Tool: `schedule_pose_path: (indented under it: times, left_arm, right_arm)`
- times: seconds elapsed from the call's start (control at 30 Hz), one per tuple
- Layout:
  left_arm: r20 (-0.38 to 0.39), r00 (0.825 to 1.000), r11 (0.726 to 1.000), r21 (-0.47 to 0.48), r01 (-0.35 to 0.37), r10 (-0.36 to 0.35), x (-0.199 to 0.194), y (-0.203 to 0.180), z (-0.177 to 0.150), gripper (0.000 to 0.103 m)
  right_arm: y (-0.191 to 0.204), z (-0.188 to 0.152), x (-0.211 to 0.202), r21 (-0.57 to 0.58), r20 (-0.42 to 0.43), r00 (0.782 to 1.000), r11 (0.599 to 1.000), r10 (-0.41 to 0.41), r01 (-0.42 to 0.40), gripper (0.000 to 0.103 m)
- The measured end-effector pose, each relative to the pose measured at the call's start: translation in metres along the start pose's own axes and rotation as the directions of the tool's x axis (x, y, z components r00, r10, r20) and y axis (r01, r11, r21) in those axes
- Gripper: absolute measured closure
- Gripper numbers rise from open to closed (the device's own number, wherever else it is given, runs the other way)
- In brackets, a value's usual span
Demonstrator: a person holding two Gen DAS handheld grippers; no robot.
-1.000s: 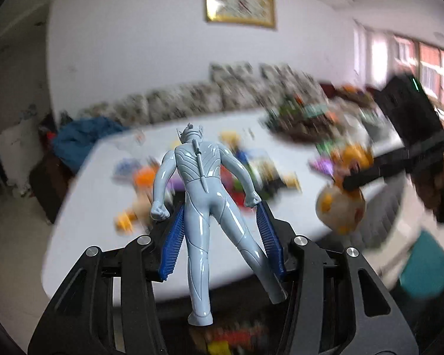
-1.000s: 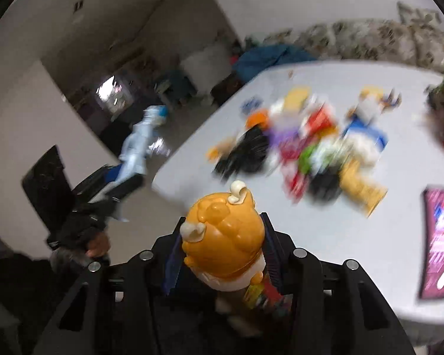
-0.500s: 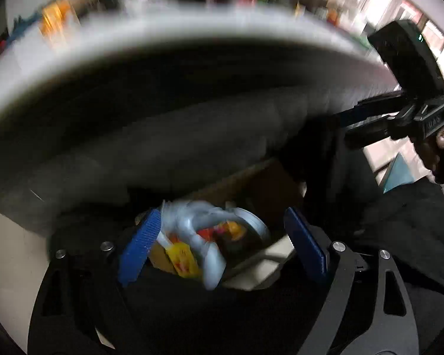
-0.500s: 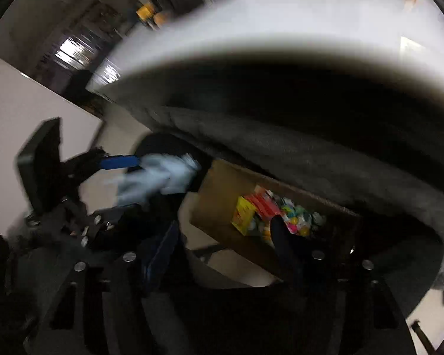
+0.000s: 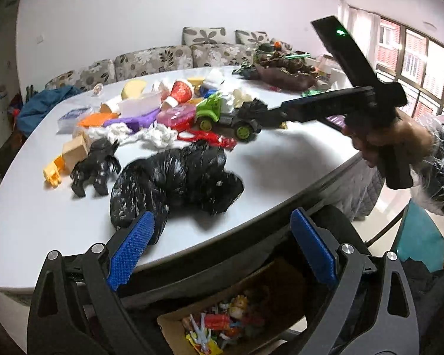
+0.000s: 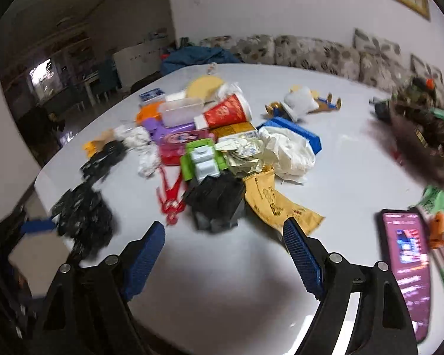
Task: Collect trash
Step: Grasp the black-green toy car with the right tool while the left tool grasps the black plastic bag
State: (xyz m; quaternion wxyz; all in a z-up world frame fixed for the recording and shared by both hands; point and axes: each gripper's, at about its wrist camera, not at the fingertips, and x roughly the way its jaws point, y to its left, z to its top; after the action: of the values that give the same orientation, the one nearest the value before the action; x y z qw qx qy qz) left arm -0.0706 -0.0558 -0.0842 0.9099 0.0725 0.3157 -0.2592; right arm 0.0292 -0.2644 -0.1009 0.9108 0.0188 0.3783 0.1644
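Note:
My left gripper (image 5: 222, 248) hangs over the near edge of the white table (image 5: 44, 236); its jaws are opening with nothing between them. Just beyond its left pad lies a crumpled black plastic bag (image 5: 174, 183). Below the table edge stands a cardboard box (image 5: 222, 328) with several toys in it. My right gripper (image 6: 223, 256) is over the tabletop, jaws opening and empty. Ahead of it lie a black lump (image 6: 216, 204), a yellow envelope (image 6: 276, 207), crumpled white paper (image 6: 290, 151) and a red paper cup (image 6: 228, 112).
A green toy truck (image 5: 219, 109), a black toy figure (image 5: 94, 165) and a red plastic toy (image 5: 207, 139) lie in the pile. A lit phone (image 6: 405, 266) rests at the right. A hand (image 5: 381, 142) holds the right gripper. A sofa (image 5: 151, 59) runs behind the table.
A second ago the left gripper held a pale blue figure and the right an orange toy. Both then dipped over the box under the table. Now both are empty and face the tabletop.

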Motion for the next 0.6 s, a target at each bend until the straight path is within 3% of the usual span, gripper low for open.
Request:
schedule_pose_path:
  times: [0.13, 0.17, 0.2, 0.3, 0.4, 0.6]
  left_arm:
    - [0.004, 1.000, 1.000, -0.004, -0.013, 0.013, -0.014, 0.007, -0.005, 0.012]
    - [0.007, 1.000, 1.000, 0.001, -0.019, 0.019, -0.013, 0.008, -0.003, 0.012]
    - [0.016, 0.999, 0.999, 0.011, -0.031, 0.031, -0.016, 0.010, -0.003, 0.012]
    - [0.036, 0.996, 0.997, 0.025, -0.078, 0.077, -0.016, 0.009, 0.000, 0.012]
    - [0.034, 0.995, 0.995, 0.014, -0.097, 0.097, -0.010, 0.010, 0.006, 0.012]
    - [0.000, 0.988, 0.987, -0.038, -0.154, 0.155, 0.025, 0.018, 0.023, 0.012]
  right_arm:
    - [0.001, 0.005, 0.024, 0.046, -0.033, 0.998, 0.998, 0.046, -0.045, 0.032]
    - [0.002, 0.007, 0.026, 0.049, -0.028, 0.999, 0.998, 0.043, -0.042, 0.035]
    - [0.003, 0.009, 0.030, 0.042, -0.021, 0.999, 0.999, 0.033, -0.032, 0.046]
    - [0.009, 0.010, 0.023, 0.017, 0.005, 1.000, 1.000, 0.007, -0.007, 0.052]
    - [0.006, 0.008, -0.001, 0.055, 0.041, 0.997, 0.997, 0.060, -0.062, 0.053]
    - [-0.009, 0.003, -0.045, 0.084, 0.128, 0.989, 0.992, 0.079, -0.090, 0.052]
